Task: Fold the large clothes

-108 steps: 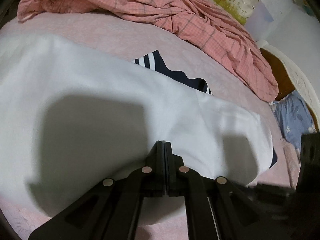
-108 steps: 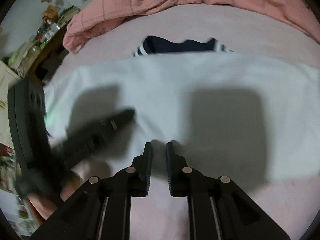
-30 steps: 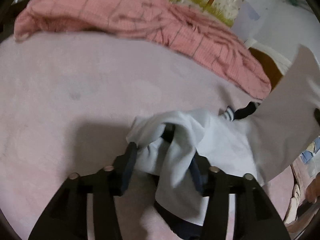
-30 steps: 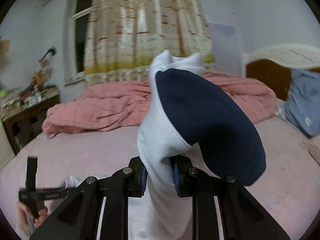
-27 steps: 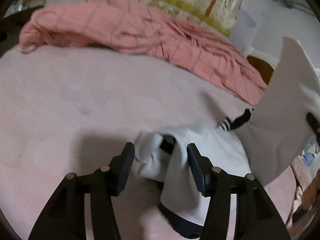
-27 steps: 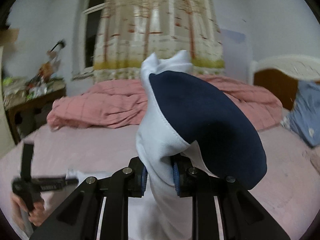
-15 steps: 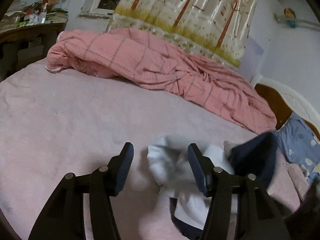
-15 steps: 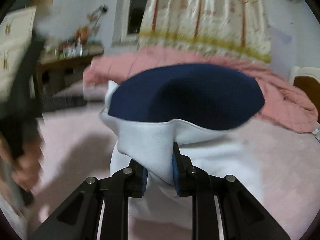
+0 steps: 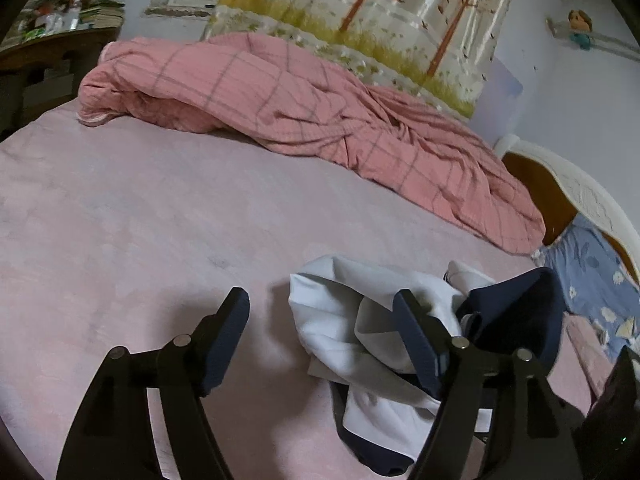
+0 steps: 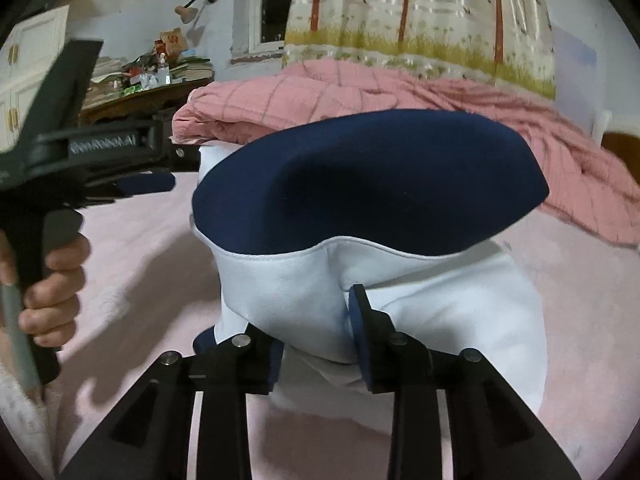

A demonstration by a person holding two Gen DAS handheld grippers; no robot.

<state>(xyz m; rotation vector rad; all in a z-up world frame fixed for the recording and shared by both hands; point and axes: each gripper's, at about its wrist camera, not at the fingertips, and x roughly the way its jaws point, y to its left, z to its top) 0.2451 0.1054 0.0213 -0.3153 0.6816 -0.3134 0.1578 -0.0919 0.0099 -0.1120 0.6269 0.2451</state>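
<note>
With both hand-held grippers opening, the left hand-held gripper (image 9: 320,314) standing clear and the right hand-held gripper (image 10: 316,322) loosening around the white-and-navy garment (image 10: 360,240), that garment is risking slumping into a crumpled heap on the bed (image 9: 120,220).

1. The left wrist view looks forward and down along its claw (image 9: 320,312) across the bed (image 9: 120,220), toward the quilt (image 9: 300,112).
2. The right wrist view sits close over the garment (image 10: 368,184).
3. Both share garment, quilt and curtain (image 9: 360,12).

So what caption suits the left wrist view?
Open left gripper above a crumpled white-and-navy garment on a pink bed.
</note>
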